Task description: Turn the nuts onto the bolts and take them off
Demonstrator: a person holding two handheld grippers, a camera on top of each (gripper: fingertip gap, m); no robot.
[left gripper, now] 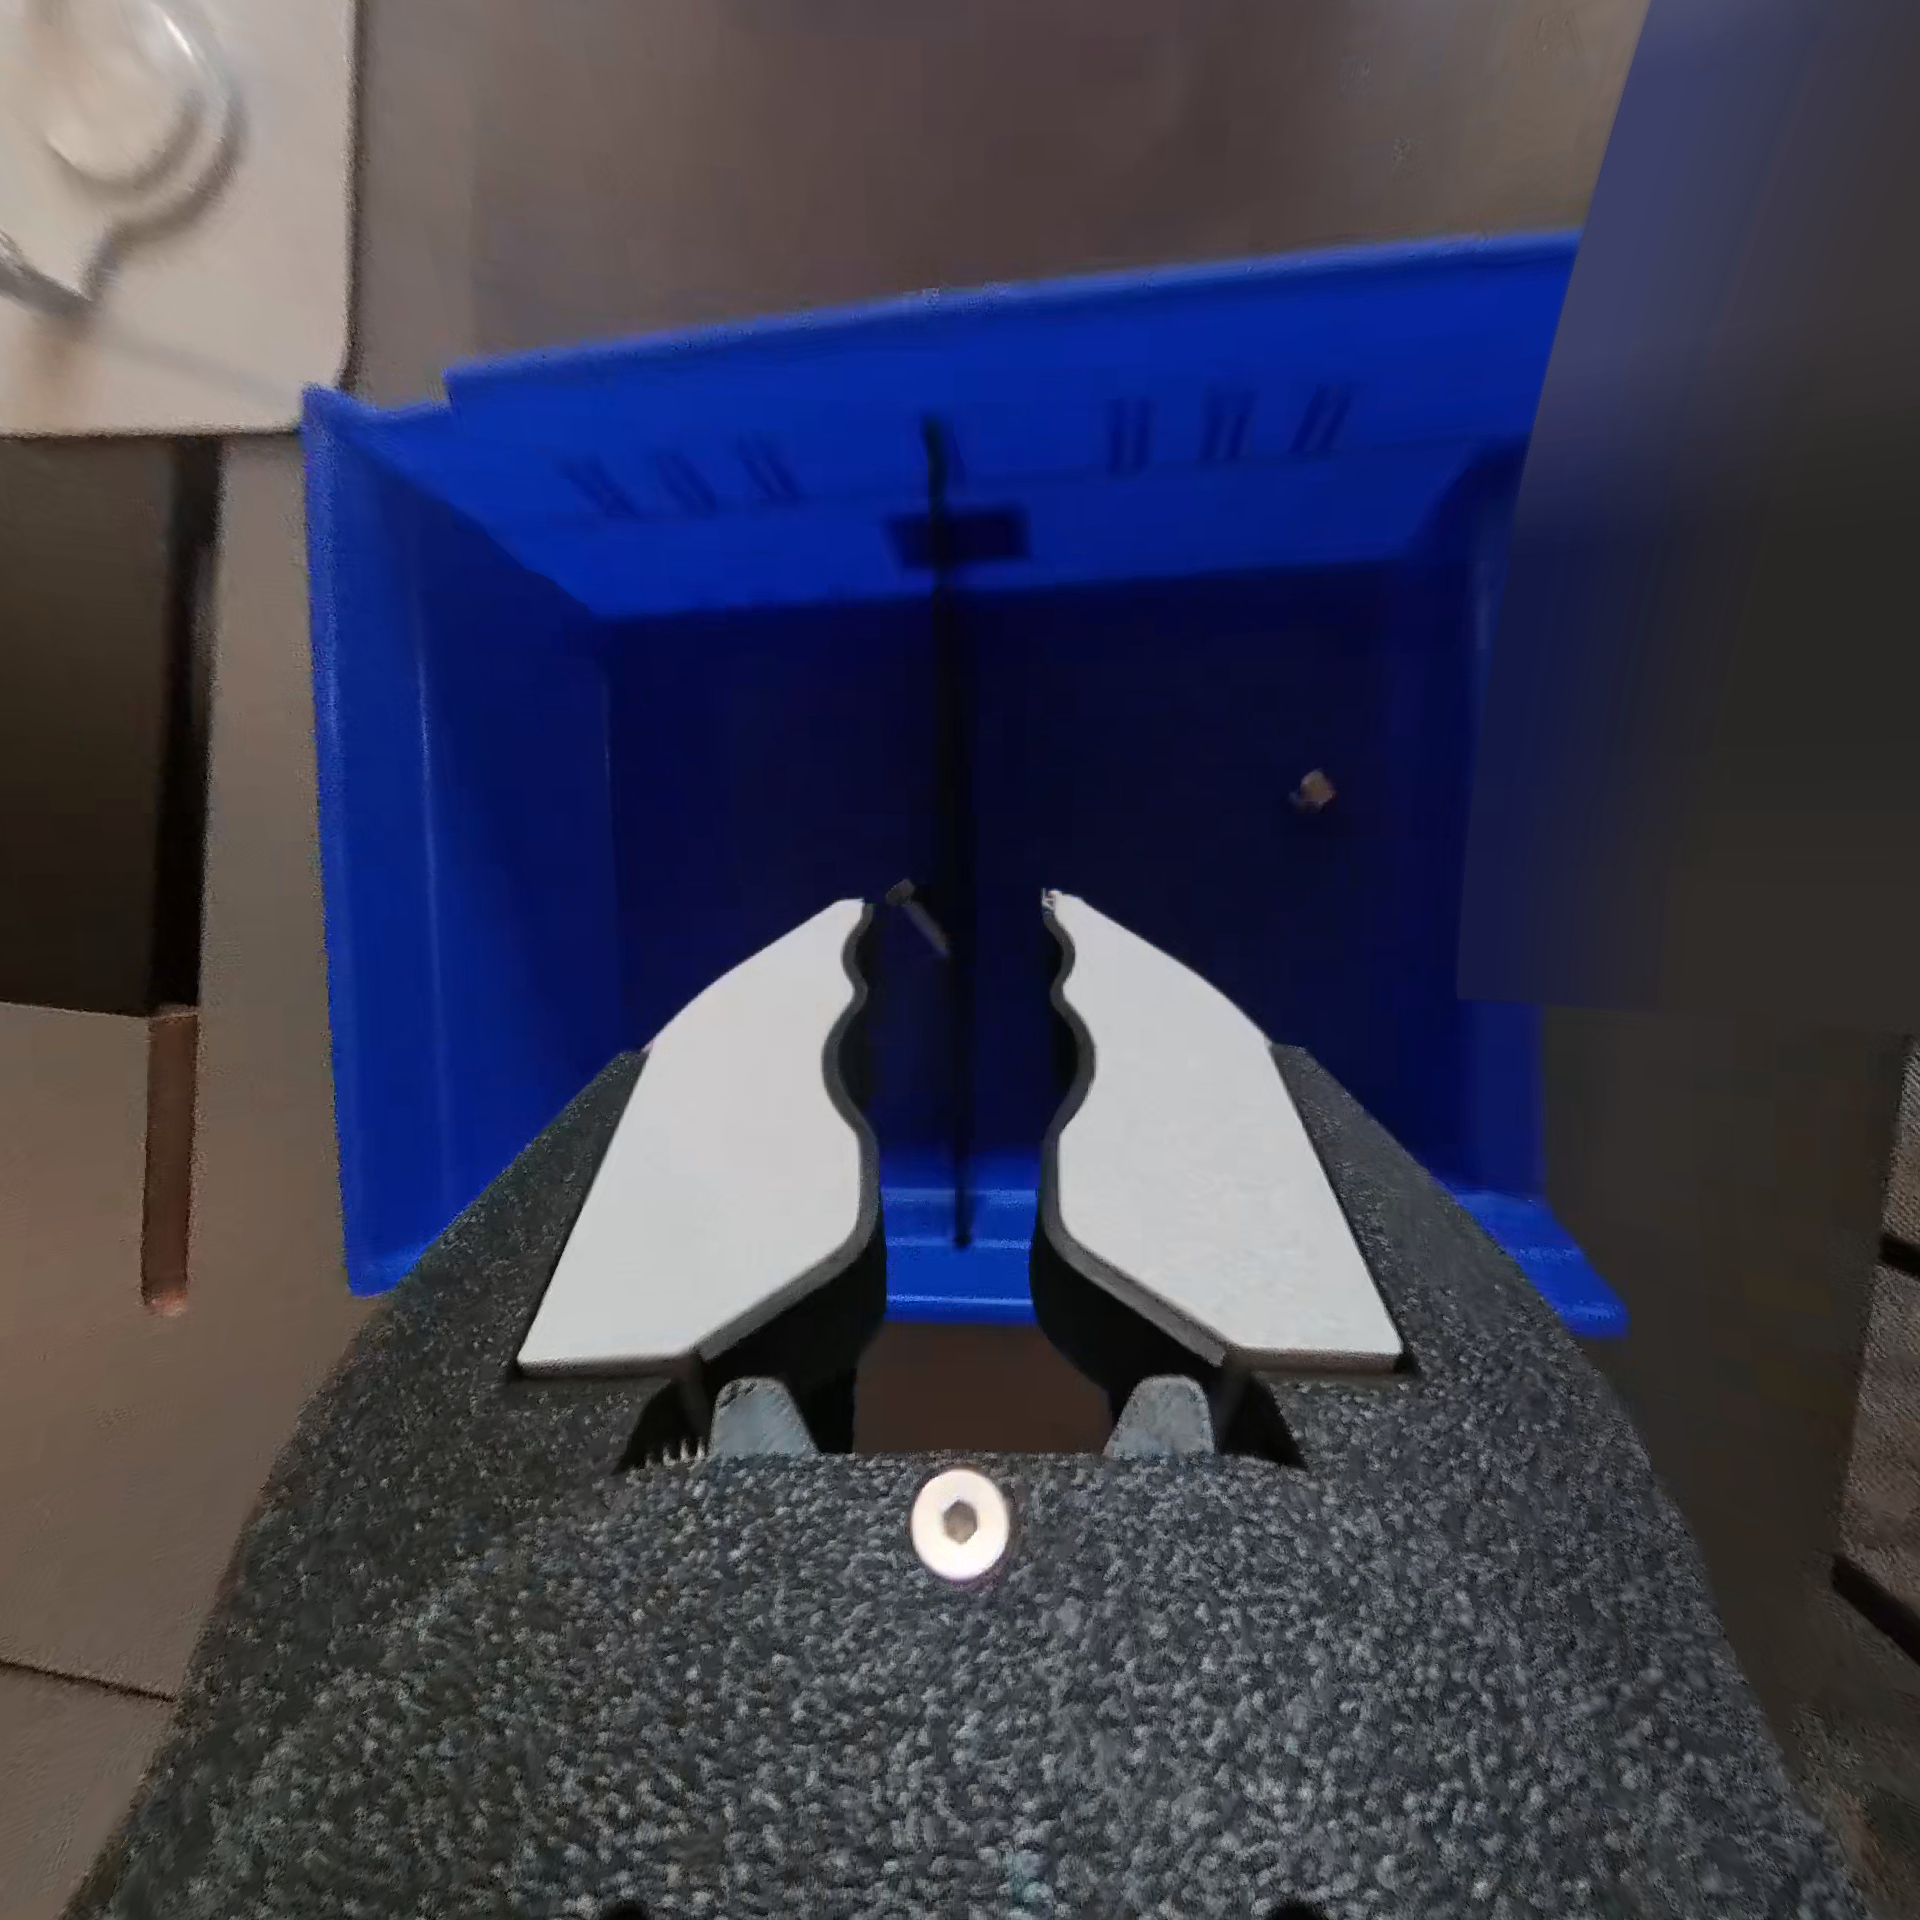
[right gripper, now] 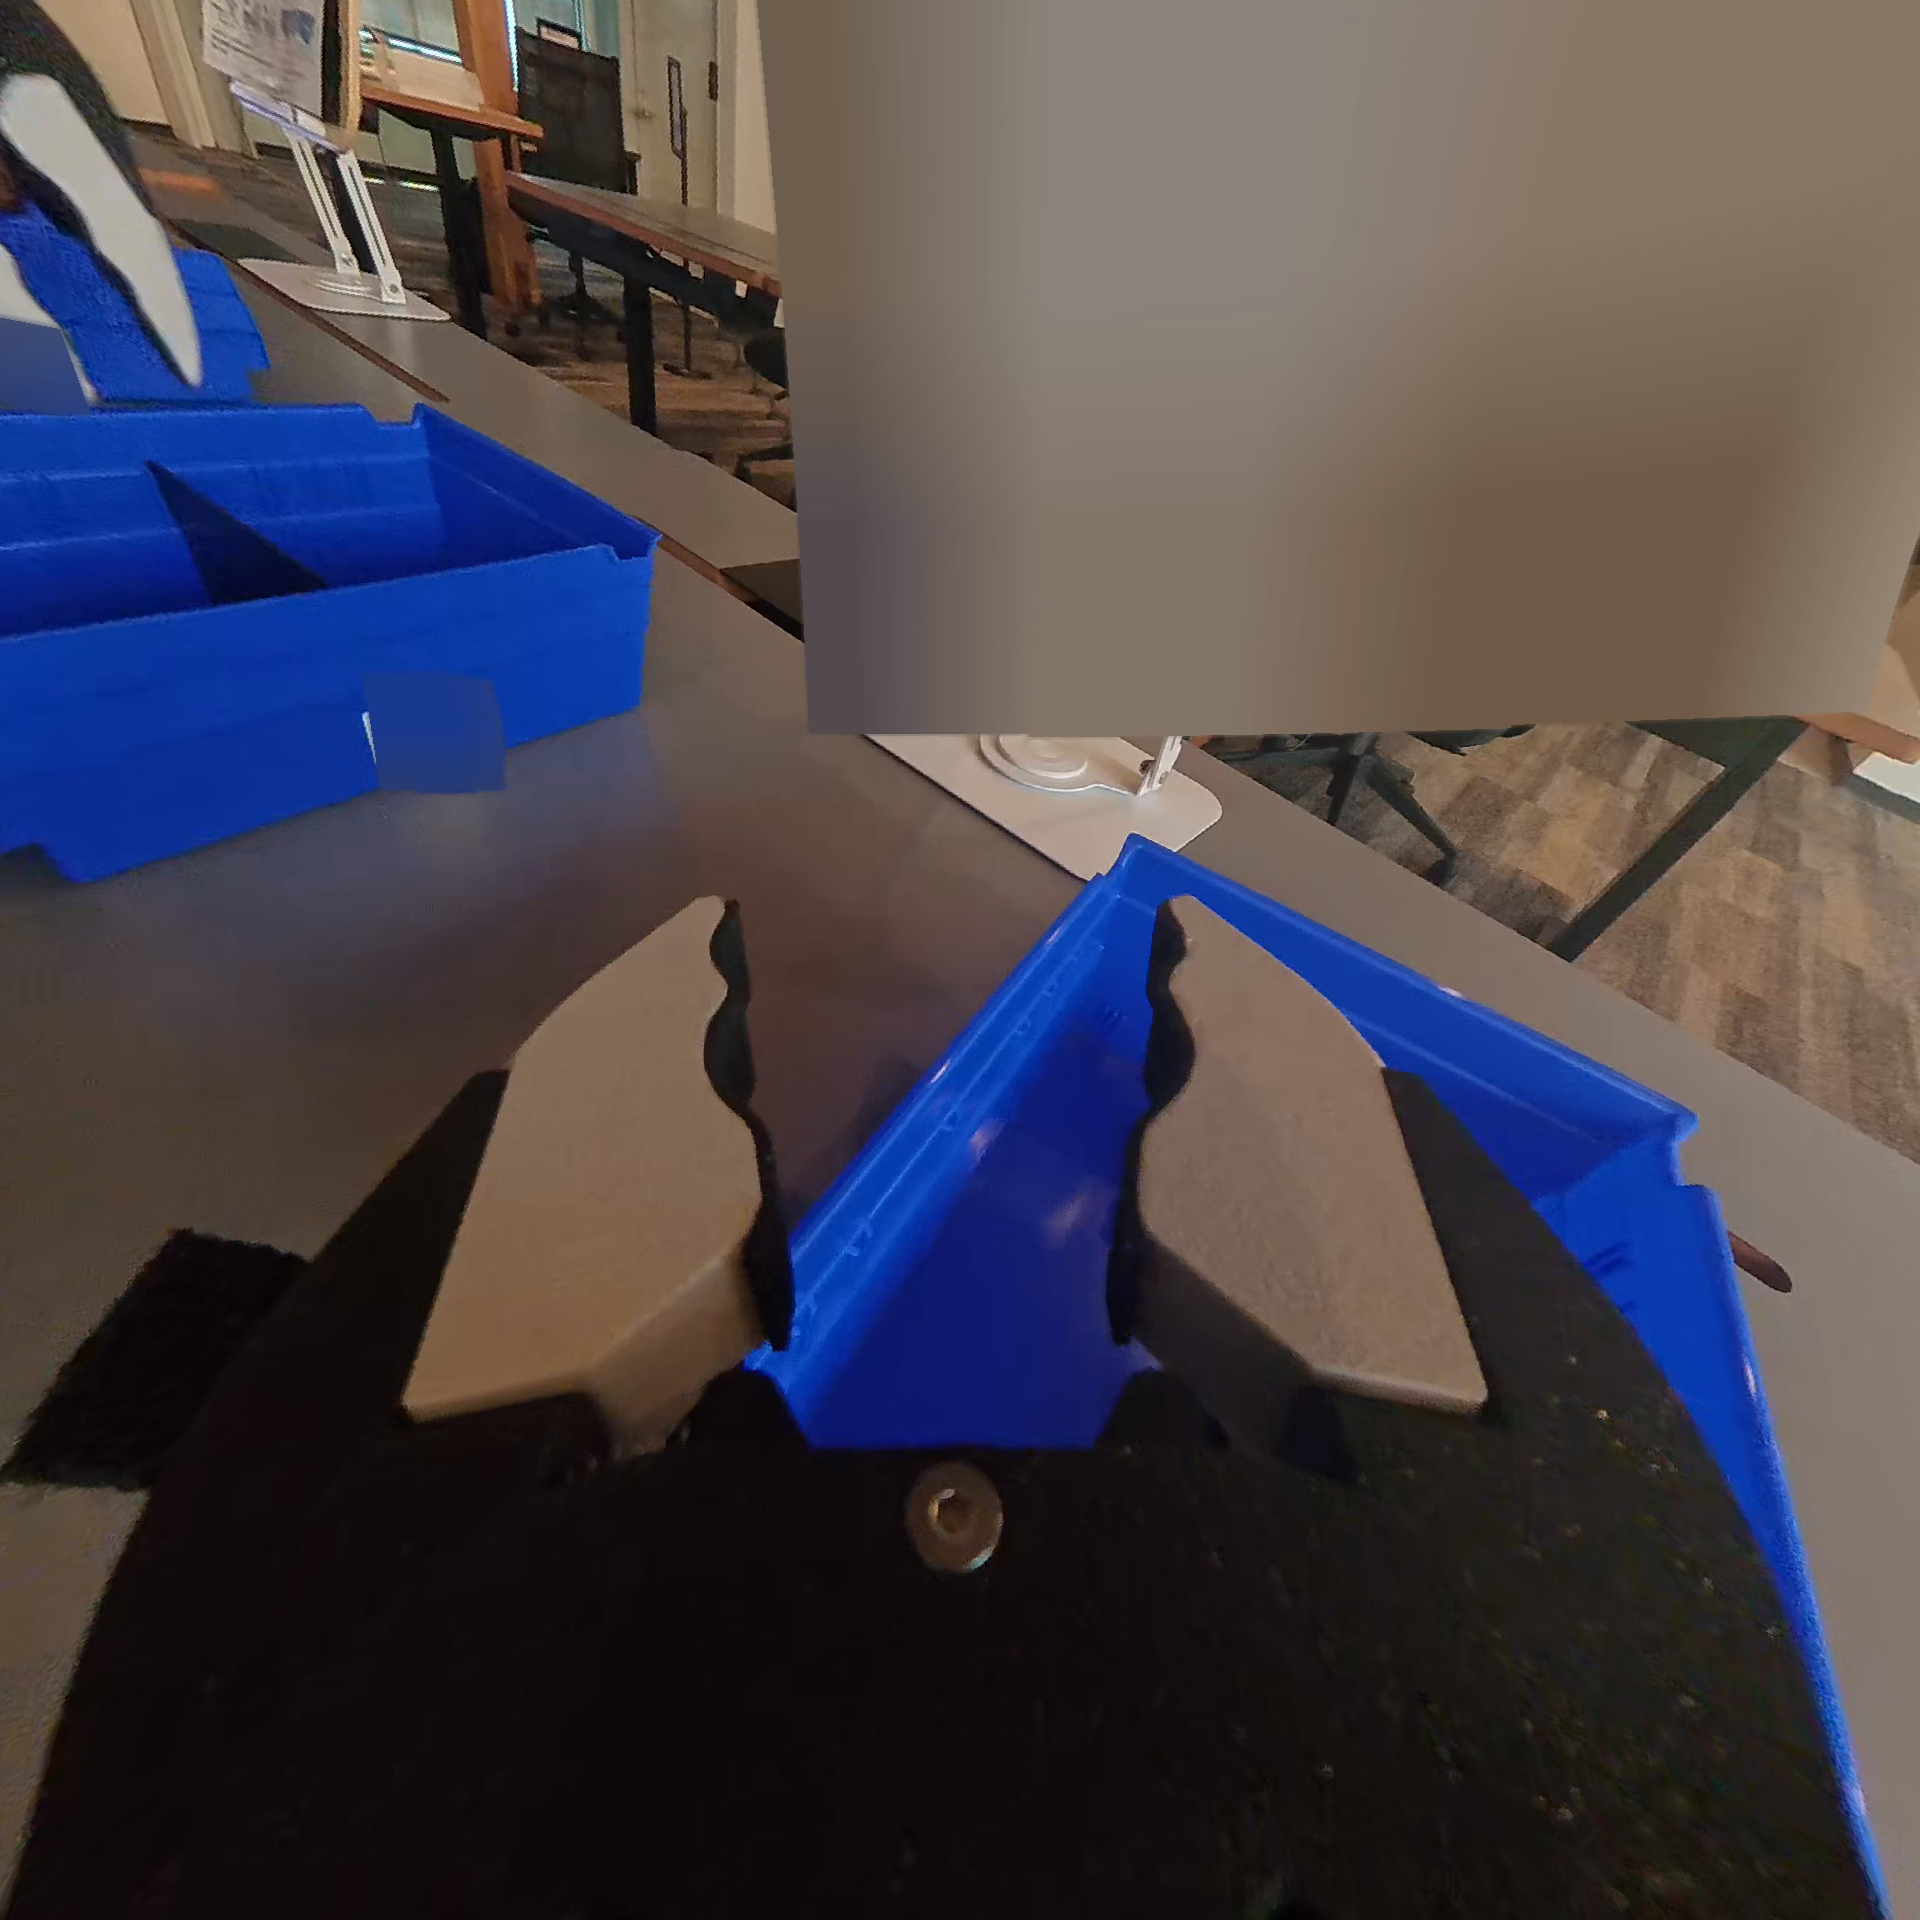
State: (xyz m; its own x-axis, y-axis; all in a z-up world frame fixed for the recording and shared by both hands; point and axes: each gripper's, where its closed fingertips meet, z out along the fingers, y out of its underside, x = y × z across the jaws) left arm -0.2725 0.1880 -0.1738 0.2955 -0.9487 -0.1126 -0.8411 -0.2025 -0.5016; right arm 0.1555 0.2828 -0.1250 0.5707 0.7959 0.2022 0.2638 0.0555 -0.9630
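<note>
In the left wrist view I look down into a blue bin split by a thin black divider. A small metal nut lies on the floor of its right compartment. A small metal piece, perhaps a bolt, lies just left of the divider by my left fingertip. My left gripper is open and empty above the bin, straddling the divider. My right gripper is open and empty, straddling the left wall of another blue bin. I cannot see what that bin holds.
A divided blue bin sits on the grey table at left, with more blue plastic behind it under the left gripper. White stand bases rest on the table. The table edge runs along the right. There is about 45 cm between the tips of the two grippers.
</note>
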